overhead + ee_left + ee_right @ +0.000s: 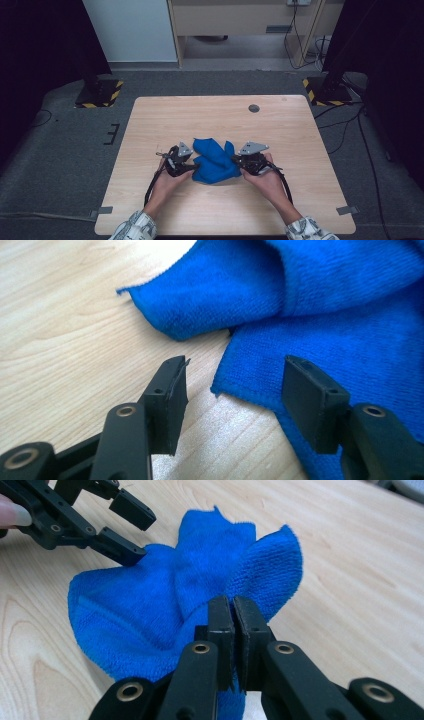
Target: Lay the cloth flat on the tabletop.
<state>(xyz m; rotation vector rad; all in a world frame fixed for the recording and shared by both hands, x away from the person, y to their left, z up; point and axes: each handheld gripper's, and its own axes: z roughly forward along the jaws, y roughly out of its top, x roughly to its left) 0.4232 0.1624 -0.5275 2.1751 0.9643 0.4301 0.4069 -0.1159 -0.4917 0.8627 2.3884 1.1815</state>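
Right gripper view: right hand-held gripper (232,630) pinching blue cloth (150,605).

Blue microfibre cloth (215,161), crumpled and loosely folded over itself, lying near the middle of the wooden table towards the near edge. Layers overlapping, one flap curled over a flat lower layer (320,365), hemmed edges showing. Upper folds standing up in peaks (220,545), not flat.

Lab: hazard-taped rig bases (98,93).
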